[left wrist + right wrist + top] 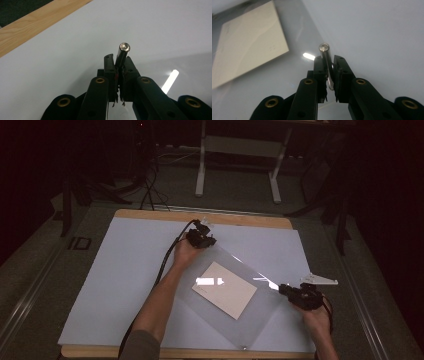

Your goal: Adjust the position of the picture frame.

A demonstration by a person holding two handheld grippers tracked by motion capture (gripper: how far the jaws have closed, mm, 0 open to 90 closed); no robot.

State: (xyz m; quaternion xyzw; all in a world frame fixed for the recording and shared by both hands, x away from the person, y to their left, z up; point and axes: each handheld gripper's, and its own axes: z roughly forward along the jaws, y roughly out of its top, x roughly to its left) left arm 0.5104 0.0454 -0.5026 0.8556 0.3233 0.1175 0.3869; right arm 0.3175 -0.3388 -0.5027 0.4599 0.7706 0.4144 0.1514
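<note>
High view first: I have a clear plastic sheet [235, 292] stretched between my two claws, lying diagonally over the white board [125, 270] on the table [150, 215], with a tan card [225, 289] under or inside it — I cannot tell which. My left claw [201, 238] holds the sheet's far corner, up near the back edge of the board; my right claw [301, 294] holds the corner out to the right, nearer to me.

Left gripper view shows that claw [119, 65] pinched nearly closed on a small metal pin [123, 53], which stands up out of the jaws with its round end toward the camera. Right gripper view shows the same: the claw [329, 65] narrow, clamped on a matching metal pin [325, 60], with the card [249, 45] off to its upper left.

What the next move turns on, as I judge it, is the line between the two pins — it runs from the far left down to the near right, and the card lies on my side of that line, closer to the right claw than to the left. The sheet's nearest corner rests by the table's front edge. If I lift or pull, both claws must travel together along that diagonal, or the sheet will buckle and the card may slide.
</note>
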